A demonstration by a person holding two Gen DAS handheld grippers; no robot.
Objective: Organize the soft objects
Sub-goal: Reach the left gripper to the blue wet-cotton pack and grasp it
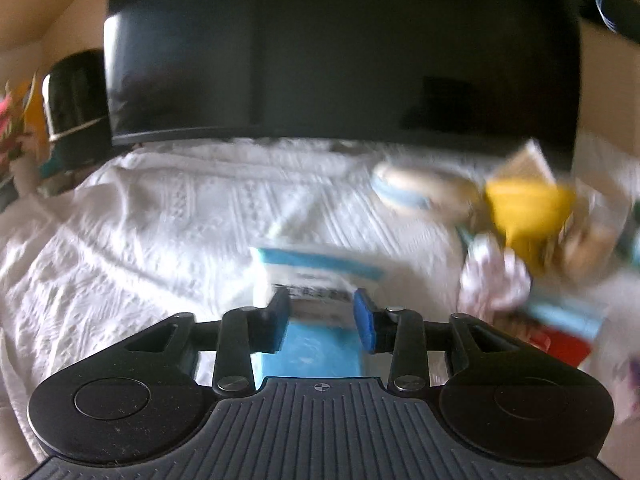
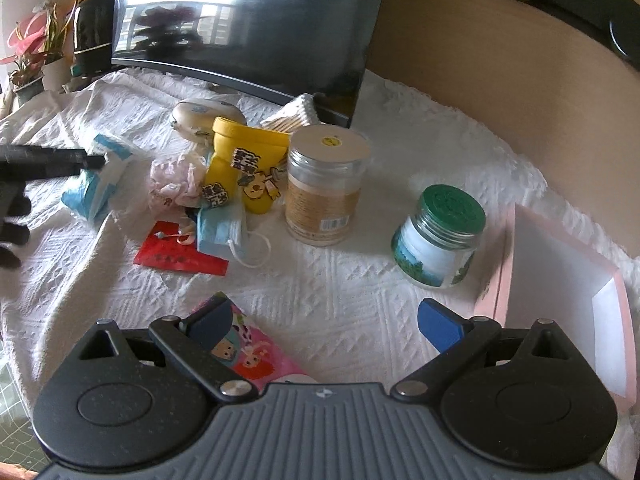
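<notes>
My left gripper (image 1: 320,312) has a blue-and-white tissue pack (image 1: 316,276) between its blue pads; the soft pack fills the gap and bulges past them. In the right wrist view the same pack (image 2: 100,180) tilts low over the white cloth (image 2: 360,292) at the left, with the left gripper (image 2: 52,160) on its upper end. My right gripper (image 2: 320,312) stands wide open above the cloth with nothing between its fingers; its left finger overlaps a pink cartoon packet (image 2: 260,356). A pile beyond holds a blue face mask (image 2: 220,232), a crumpled pink-white cloth (image 2: 172,184) and a yellow boot-shaped item (image 2: 244,160).
A dark monitor (image 2: 248,20) stands at the back. A white-lidded jar (image 2: 324,184) and a green-lidded jar (image 2: 440,236) stand right of the pile. An open pink box (image 2: 560,280) sits far right. A red packet (image 2: 176,252) and cream case (image 2: 200,114) lie in the pile.
</notes>
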